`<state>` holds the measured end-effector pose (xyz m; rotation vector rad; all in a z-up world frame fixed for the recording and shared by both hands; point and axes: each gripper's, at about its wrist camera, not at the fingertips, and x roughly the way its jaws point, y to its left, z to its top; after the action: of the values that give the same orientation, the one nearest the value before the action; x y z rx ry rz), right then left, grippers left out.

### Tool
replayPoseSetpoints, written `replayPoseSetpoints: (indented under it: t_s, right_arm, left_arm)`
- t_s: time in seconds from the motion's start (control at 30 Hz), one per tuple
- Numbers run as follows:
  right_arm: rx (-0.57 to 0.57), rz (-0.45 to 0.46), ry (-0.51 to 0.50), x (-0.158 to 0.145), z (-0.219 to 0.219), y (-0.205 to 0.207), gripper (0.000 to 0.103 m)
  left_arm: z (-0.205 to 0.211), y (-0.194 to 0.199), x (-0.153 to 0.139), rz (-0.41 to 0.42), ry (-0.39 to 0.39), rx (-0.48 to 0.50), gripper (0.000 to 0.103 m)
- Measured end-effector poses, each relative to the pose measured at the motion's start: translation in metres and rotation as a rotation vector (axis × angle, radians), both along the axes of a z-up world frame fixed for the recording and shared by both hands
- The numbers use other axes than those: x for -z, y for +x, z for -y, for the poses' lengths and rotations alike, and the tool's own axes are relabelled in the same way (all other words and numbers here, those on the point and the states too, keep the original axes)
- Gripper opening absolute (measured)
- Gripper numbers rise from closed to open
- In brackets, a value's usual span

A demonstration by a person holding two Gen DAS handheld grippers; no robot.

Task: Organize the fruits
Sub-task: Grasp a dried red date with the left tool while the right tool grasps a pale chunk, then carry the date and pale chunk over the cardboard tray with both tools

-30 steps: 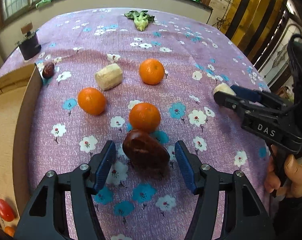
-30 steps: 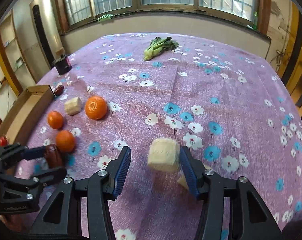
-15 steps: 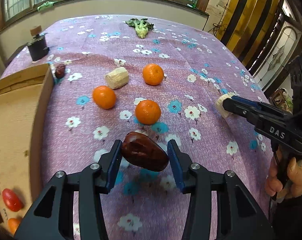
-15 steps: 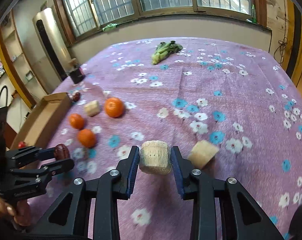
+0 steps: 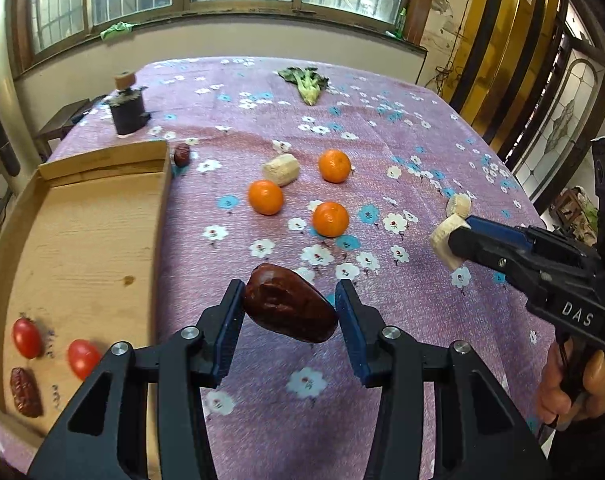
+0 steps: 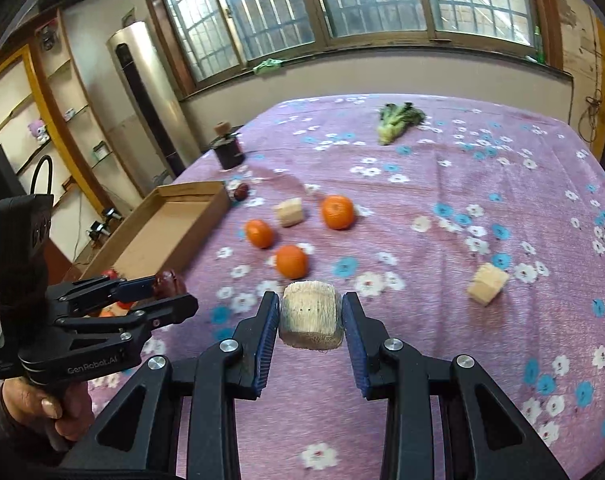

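Gripping date (image 5: 290, 309) and corn chunk (image 6: 311, 317)

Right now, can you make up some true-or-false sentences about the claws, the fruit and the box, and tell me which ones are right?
1. The left claw is squeezing a dark brown date. True.
2. The right claw is empty. False: it is shut on a pale corn piece lifted off the cloth.
3. Three oranges sit on the purple flowery tablecloth. True.
4. The cardboard box has nothing in it. False: two red tomatoes and a dried date lie in its near end.
5. The leafy green vegetable lies inside the box. False: it lies on the cloth at the far end, near the window.
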<state>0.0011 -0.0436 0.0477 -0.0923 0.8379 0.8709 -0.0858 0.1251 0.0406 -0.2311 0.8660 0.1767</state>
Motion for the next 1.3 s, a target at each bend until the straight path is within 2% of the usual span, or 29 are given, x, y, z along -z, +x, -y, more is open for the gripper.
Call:
replayPoseSetpoints:
  t_s: [0.5, 1.3]
  right_arm:
    - [-0.122, 0.018, 0.01, -0.015, -0.044, -0.049, 0.033]
    - [-0.225, 0.001, 0.029, -0.021, -0.091, -0.071, 0.033]
  left_arm:
    - [-0.039, -0.041, -0.007, 0.029, 0.003, -0.086, 0.044]
    - [-0.078, -0.064, -0.006, 0.025, 0.005, -0.161, 0.044]
